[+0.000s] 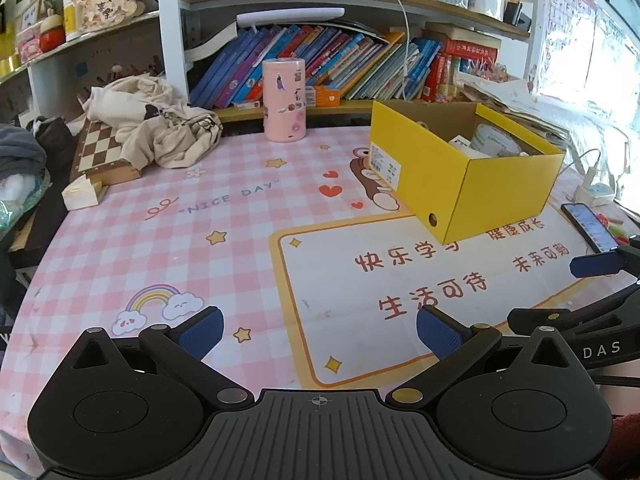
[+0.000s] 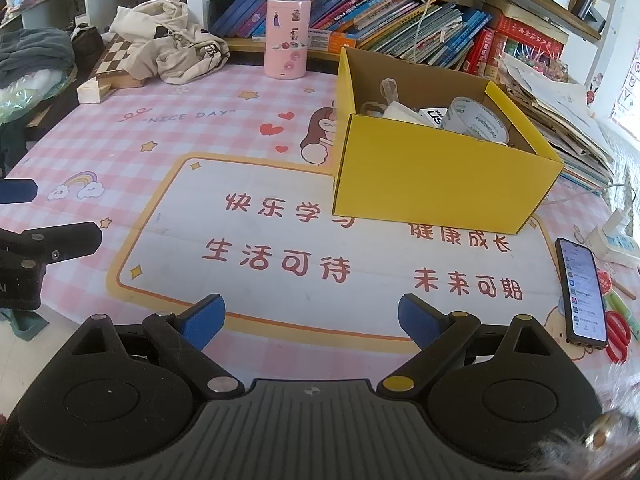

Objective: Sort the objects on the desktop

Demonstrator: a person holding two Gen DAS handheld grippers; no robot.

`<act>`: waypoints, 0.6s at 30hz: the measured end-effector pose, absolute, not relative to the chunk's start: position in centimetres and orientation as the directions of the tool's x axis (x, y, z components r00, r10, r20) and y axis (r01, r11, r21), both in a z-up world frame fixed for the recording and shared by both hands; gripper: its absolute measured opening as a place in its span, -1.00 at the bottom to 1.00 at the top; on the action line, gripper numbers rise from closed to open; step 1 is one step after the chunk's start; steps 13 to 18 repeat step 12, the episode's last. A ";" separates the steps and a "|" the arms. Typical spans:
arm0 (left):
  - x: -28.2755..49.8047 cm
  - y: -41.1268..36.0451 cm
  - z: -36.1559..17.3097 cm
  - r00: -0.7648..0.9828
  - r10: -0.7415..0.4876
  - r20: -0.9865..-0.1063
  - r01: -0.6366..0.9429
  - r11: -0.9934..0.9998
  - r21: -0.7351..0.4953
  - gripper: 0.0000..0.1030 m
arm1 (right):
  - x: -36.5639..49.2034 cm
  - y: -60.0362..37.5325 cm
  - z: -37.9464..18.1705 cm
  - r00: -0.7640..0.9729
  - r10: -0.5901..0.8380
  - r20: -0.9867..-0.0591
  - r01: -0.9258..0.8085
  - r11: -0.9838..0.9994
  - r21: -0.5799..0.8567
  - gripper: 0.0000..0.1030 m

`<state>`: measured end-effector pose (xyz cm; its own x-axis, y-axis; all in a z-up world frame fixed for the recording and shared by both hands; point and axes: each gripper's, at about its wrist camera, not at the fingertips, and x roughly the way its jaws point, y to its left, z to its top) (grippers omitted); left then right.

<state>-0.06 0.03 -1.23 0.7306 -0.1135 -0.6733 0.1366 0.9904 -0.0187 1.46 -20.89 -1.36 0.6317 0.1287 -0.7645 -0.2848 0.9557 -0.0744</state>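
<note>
On the pink checked desk mat [image 2: 120,140]: open yellow cardboard box [image 2: 436,184].
Contents: tape roll [image 2: 476,120], white items. Left gripper [image 1: 320,330] and right gripper [image 2: 310,320] both spread wide, empty.

tongs [image 1: 320,330]: black, ribbed housing | blue textured pads [image 1: 202,330] | "DAS" lettering

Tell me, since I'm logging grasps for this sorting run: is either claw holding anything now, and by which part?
Nothing is held. The left claw and the right claw both stand open over the pink checked desk mat, with only bare mat between their fingers.
</note>
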 end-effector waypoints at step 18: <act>-0.4 0.0 -1.0 0.744 -0.126 -0.656 0.141 0.989 -0.030 1.00 | 1.4 -20.8 -1.4 0.625 0.128 -0.770 -0.285 0.956 -0.072 0.83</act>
